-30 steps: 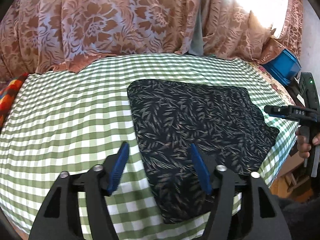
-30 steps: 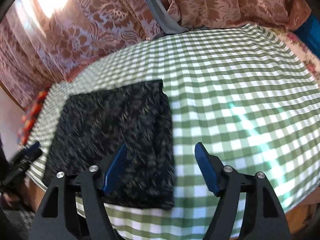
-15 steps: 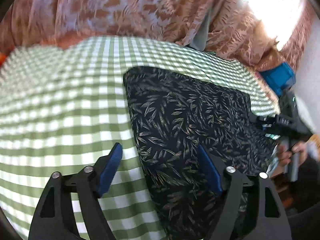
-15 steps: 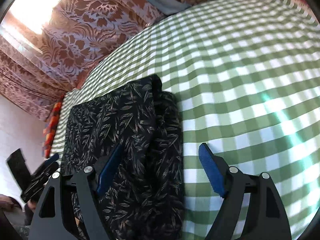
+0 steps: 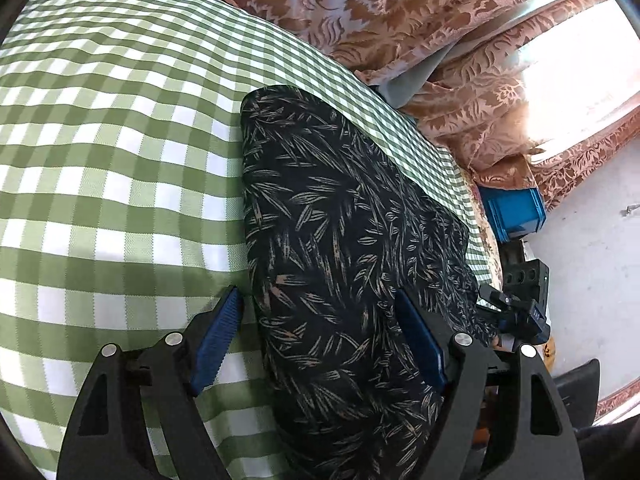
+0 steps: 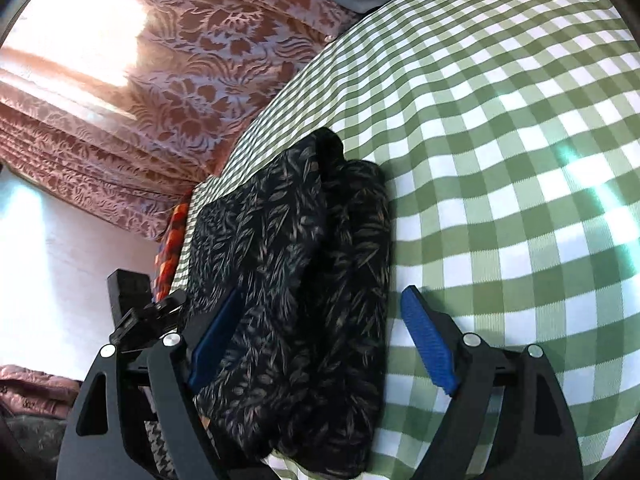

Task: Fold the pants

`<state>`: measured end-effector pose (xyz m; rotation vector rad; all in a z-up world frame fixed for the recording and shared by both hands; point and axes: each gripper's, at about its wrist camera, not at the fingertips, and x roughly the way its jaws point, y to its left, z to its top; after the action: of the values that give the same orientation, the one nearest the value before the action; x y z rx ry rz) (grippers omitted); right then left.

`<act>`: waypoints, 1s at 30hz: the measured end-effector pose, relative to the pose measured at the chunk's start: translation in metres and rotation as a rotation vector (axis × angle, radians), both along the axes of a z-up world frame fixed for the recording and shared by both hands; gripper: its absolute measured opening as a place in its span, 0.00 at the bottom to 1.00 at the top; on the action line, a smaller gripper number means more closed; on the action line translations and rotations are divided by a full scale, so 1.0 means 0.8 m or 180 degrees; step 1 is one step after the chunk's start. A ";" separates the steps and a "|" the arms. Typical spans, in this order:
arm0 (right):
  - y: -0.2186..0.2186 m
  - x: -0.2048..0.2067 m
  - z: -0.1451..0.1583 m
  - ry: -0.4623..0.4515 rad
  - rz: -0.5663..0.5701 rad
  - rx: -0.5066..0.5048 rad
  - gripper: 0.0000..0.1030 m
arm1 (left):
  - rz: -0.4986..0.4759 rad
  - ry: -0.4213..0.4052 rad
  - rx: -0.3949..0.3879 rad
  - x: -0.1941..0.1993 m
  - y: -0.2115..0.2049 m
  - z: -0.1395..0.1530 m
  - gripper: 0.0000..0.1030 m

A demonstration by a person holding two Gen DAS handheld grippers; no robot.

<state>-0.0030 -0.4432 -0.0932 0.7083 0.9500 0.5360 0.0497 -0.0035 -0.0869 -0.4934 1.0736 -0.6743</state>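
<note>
Green-and-white checked cloth (image 5: 120, 152) covers the surface, and our dark leaf-print pants (image 5: 340, 240) lie on it near the front edge, already folded into a compact slab. We judge another fold is in hand: both tools straddle opposite ends. Our left gripper (image 5: 320, 340) tilts downward, jaws wide across one edge, lately opening, pads not pressing. Our right gripper (image 6: 320, 340) tilts likewise, jaws wide, just opening, around the thicker end. Next we need to sink lower and pinch.
</note>
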 end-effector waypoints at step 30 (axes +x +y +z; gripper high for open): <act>0.135 0.145 0.126 -0.0840 0.0385 -0.0934 0.30 | 0.0134 -0.1171 0.0450 0.141 0.007 0.126 0.24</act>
<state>0.1130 -0.3349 0.0077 0.3086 0.8047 0.5664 0.1625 0.0022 0.0142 -0.2558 0.7550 -0.6184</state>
